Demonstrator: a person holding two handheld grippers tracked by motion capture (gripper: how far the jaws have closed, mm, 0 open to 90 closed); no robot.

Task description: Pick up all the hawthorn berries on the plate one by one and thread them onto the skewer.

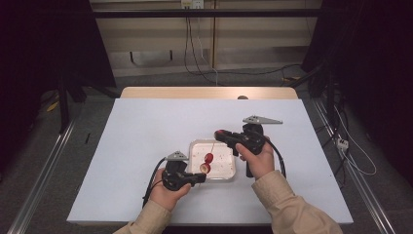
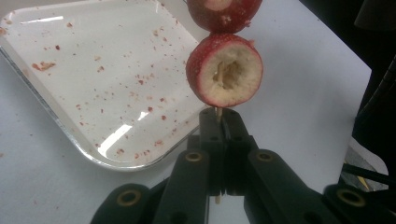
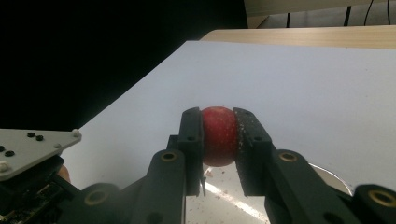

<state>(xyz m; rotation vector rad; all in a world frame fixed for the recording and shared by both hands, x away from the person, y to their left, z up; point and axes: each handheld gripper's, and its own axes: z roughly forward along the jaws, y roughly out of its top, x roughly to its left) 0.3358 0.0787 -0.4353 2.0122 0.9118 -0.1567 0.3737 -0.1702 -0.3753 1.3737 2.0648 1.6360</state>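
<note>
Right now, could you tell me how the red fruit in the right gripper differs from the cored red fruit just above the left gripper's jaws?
The round red fruit is clamped between the right gripper's jaws and shows unbroken skin; the cored red fruit shows a pale hollowed centre. The first is free of any stick; the second sits threaded on a thin wooden skewer that the left gripper pinches. Both have red speckled skin.
</note>
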